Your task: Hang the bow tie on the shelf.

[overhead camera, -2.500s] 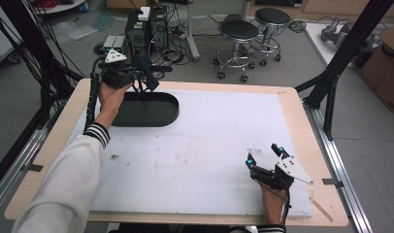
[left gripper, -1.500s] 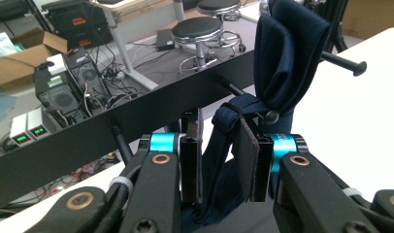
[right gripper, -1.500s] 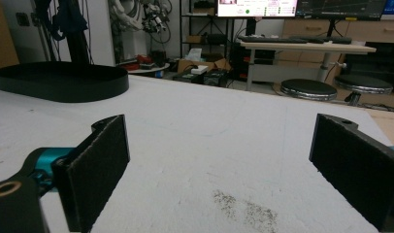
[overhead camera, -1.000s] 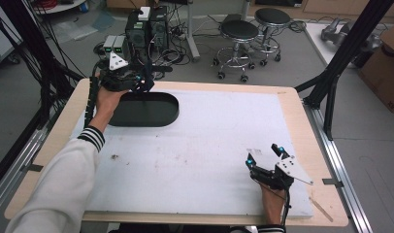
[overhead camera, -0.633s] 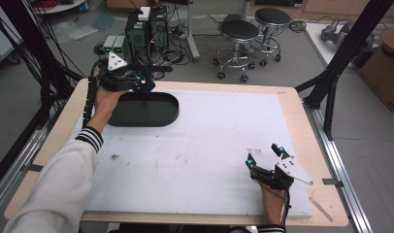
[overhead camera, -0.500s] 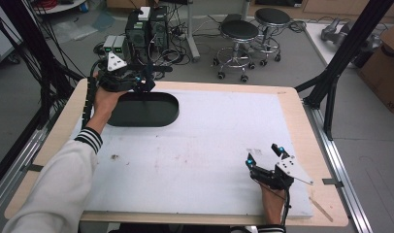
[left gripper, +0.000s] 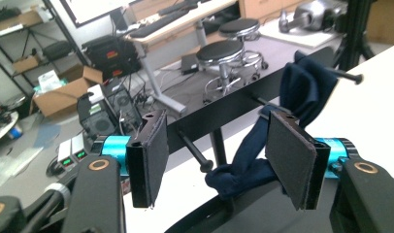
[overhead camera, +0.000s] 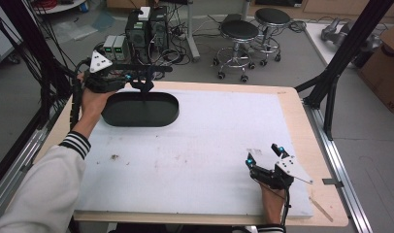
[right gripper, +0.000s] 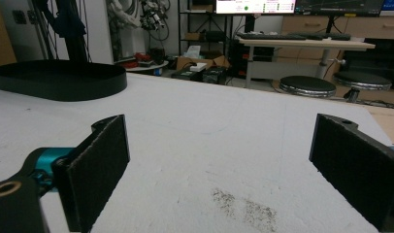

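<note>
Your left gripper [left gripper: 212, 155] sits at the table's ten o'clock corner, its jaws spread wide with nothing between the pads. The dark blue cloth [left gripper: 282, 121], possibly a sock, hangs just beyond them, draped over the thin black pegs [left gripper: 195, 153] of a small rack [overhead camera: 146, 73] that stands at the twelve o'clock rim of the black oval tray [overhead camera: 139, 109]. One end of the cloth is looped high over a peg at your two o'clock in the left gripper view; the other end bunches low against a knobbed peg tip near the middle.

The main risk is that you close on a peg along with the cloth. The right-hand pad [left gripper: 292, 165] already overlaps the fabric in that view, and a peg runs close behind it, so a squeeze from here could clamp metal and drag the whole rack. I cannot tell whether the rack is fixed to the tray; if it is not, a sideways pull may tip it or slide the tray toward the table edge. The cloth may also snag on a knobbed tip if you pull along the peg's line rather than lifting it off the end.

Your right gripper [overhead camera: 265, 158] rests at five o'clock on the white table cover [overhead camera: 209, 145], jaws wide apart and empty, well apart from the tray, too far to steady anything.
</note>
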Demonstrator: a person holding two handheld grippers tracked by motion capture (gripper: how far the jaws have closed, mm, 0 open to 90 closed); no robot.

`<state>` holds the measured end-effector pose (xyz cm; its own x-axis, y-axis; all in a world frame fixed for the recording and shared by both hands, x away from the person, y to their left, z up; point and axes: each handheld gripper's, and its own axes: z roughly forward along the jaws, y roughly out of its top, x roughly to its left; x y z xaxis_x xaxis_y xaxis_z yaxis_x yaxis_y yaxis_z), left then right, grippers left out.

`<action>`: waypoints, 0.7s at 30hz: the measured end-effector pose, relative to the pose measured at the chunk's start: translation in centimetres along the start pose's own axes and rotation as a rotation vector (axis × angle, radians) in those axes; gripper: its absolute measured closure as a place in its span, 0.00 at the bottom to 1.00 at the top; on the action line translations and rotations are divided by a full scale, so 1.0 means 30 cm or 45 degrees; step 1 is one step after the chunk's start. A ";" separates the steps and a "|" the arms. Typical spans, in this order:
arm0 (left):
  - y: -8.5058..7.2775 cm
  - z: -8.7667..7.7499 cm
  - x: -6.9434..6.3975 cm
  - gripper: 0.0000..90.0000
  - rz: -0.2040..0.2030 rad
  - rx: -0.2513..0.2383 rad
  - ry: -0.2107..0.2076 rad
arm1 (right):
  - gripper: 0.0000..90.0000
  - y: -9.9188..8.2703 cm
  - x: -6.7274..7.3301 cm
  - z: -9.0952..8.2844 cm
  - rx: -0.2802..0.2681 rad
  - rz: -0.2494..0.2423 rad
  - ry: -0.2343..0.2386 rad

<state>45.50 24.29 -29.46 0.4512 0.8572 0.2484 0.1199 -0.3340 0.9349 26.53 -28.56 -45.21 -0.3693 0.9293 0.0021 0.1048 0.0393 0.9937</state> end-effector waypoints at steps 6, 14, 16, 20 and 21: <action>-0.029 -0.080 -0.013 0.45 -0.026 -0.074 -0.058 | 0.07 0.000 -0.001 -0.001 -0.007 -0.002 0.003; -0.084 -0.192 -0.063 0.42 -0.063 -0.200 -0.183 | 0.07 -0.001 -0.002 -0.001 -0.009 -0.001 0.008; -0.115 -0.249 -0.100 0.41 -0.069 -0.253 -0.239 | 0.07 -0.001 0.000 -0.002 -0.008 -0.002 0.009; -0.174 -0.326 -0.158 0.41 -0.058 -0.307 -0.312 | 0.07 -0.001 0.000 -0.003 -0.013 -0.014 0.010; -0.194 -0.345 -0.171 0.40 -0.057 -0.317 -0.327 | 0.07 -0.001 0.001 -0.003 -0.012 -0.008 0.008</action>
<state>33.33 25.91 -33.54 0.6619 0.7316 0.1632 -0.0599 -0.1654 0.9844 26.42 -28.57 -45.23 -0.3760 0.9266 -0.0038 0.0932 0.0419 0.9948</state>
